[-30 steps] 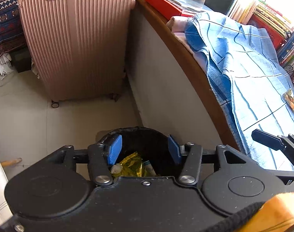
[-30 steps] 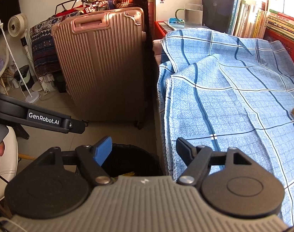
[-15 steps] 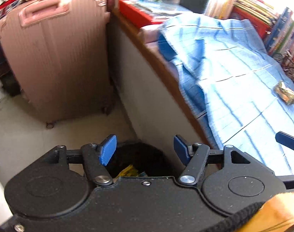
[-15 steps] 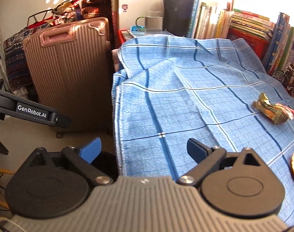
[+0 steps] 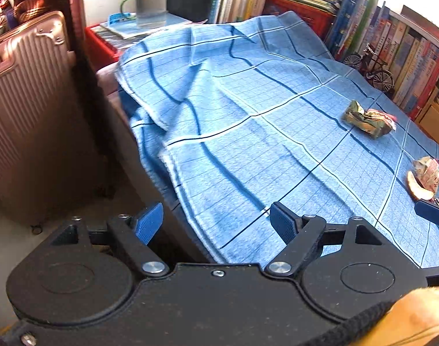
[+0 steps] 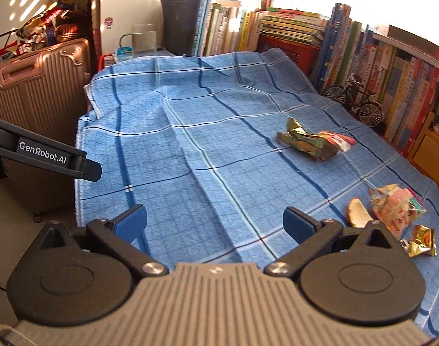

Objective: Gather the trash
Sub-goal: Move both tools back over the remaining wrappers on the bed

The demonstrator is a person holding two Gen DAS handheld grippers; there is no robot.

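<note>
Trash lies on the blue checked cloth (image 6: 190, 150): a crumpled green-gold wrapper (image 6: 311, 141) far right of centre, a pink-and-gold wrapper (image 6: 397, 207) with a piece of peel (image 6: 358, 216) beside it, and a small gold foil scrap (image 6: 421, 240) at the right edge. In the left wrist view the green-gold wrapper (image 5: 369, 119) and the pink wrapper (image 5: 428, 170) lie to the right. My left gripper (image 5: 216, 223) hangs over the cloth's near edge, its jaws opening with nothing between them. My right gripper (image 6: 215, 223) stands open and empty above the cloth.
A pink suitcase (image 6: 37, 86) stands on the floor left of the table. Books (image 6: 306, 37) line the back and right, with a toy bicycle (image 6: 355, 98) and a glass mug (image 5: 150, 5) at the table's far edge. The bin is hidden under my left gripper.
Both grippers swung right from over the black bin to above the blue cloth. Both opened wider. The wrappers on the cloth came into view.
</note>
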